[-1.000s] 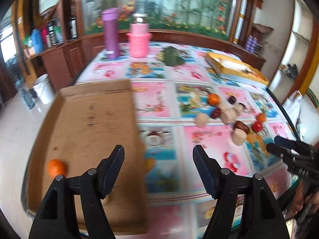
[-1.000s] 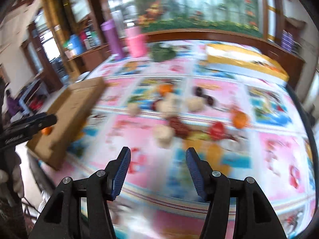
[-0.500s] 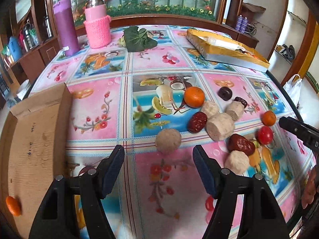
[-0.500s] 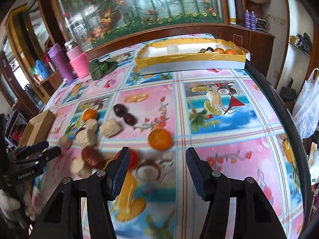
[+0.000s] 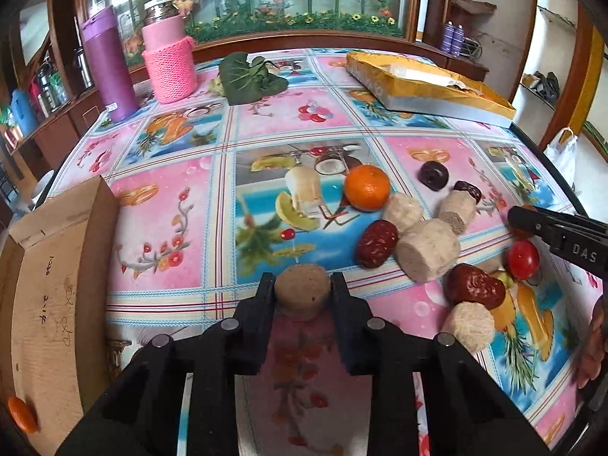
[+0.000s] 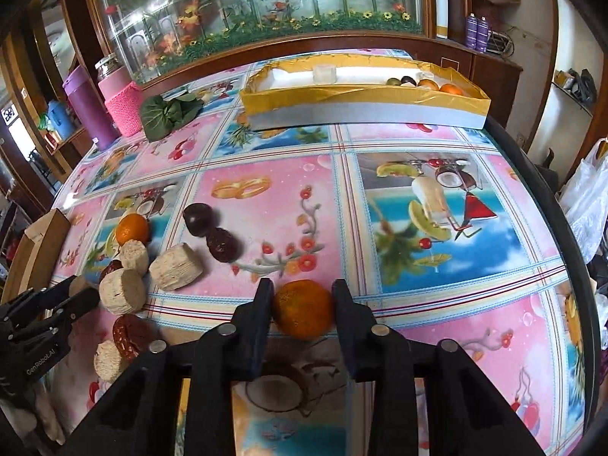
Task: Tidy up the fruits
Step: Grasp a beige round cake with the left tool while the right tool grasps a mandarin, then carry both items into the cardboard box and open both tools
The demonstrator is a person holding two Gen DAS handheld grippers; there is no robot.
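Note:
My left gripper (image 5: 303,288) is shut on a beige round chunk (image 5: 303,292) on the fruit-print tablecloth. My right gripper (image 6: 303,296) is shut on a small orange (image 6: 303,308). Between them lie another orange (image 5: 366,187), red dates (image 5: 376,243), a cherry tomato (image 5: 523,259), dark plums (image 6: 198,219) and more beige chunks (image 5: 427,249). A cardboard tray (image 5: 49,304) at the left holds a small orange (image 5: 22,415). A yellow-lined box (image 6: 364,97) at the back right holds several fruits.
A purple flask (image 5: 108,70), a jar in a pink knitted sleeve (image 5: 169,59) and a green leaf bundle (image 5: 250,78) stand at the back. The table's dark edge (image 6: 551,205) runs along the right, with a white plastic bag (image 6: 587,197) beyond it.
Both grippers moved in over the fruit pile and closed. The left went from the cardboard tray to the beige chunk. The right closed on the small orange.

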